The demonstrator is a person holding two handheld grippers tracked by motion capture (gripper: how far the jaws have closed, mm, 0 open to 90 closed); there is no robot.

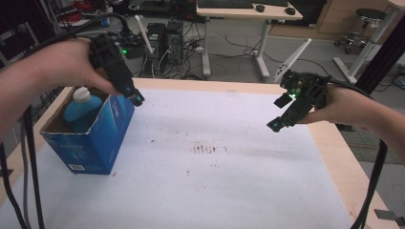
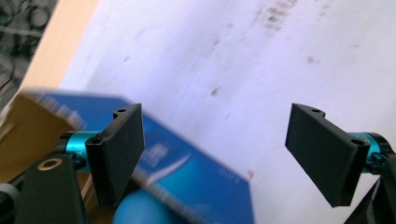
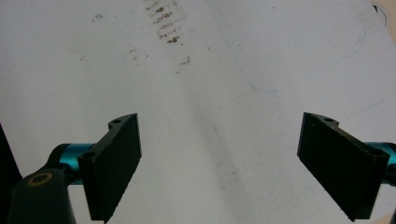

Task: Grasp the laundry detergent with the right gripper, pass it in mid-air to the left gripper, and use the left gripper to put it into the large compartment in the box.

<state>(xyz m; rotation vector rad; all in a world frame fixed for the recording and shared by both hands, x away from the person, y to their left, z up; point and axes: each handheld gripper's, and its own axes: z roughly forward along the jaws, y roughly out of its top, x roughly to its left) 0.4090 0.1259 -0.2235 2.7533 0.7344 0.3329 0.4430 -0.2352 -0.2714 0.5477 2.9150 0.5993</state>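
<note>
We record the box (image 1: 90, 136), blue cardboard with its top flaps open, standing at the 9 o'clock side of the counter (image 1: 229, 191) in the high view. A blue bottle (image 1: 82, 110) with a white cap stands upright inside it, its top showing above the box's rim.

The left tongs (image 1: 135, 98) hang at the box's 1 o'clock corner, just above its far rim and beside the bottle, not touching either so far as we can tell. In the left gripper view the jaws stand wide apart with nothing between them. The box's blue wall (image 2: 196, 177) and the bottle's rounded shoulder (image 2: 140, 212) lie below, toward 7 o'clock of that view. That picture is blurred.

The right tongs (image 1: 282, 114) are held at the 3 o'clock side of the counter, well apart from the box, with their tips pointing down toward 8 o'clock. In the right gripper view their jaws are spread wide and empty over the white sheet (image 3: 210, 70). A patch of brown stains (image 3: 166, 25) lies at 12 o'clock in that view. In the high view the same stains (image 1: 207, 149) sit near the counter's middle, between the two tongs.
</note>
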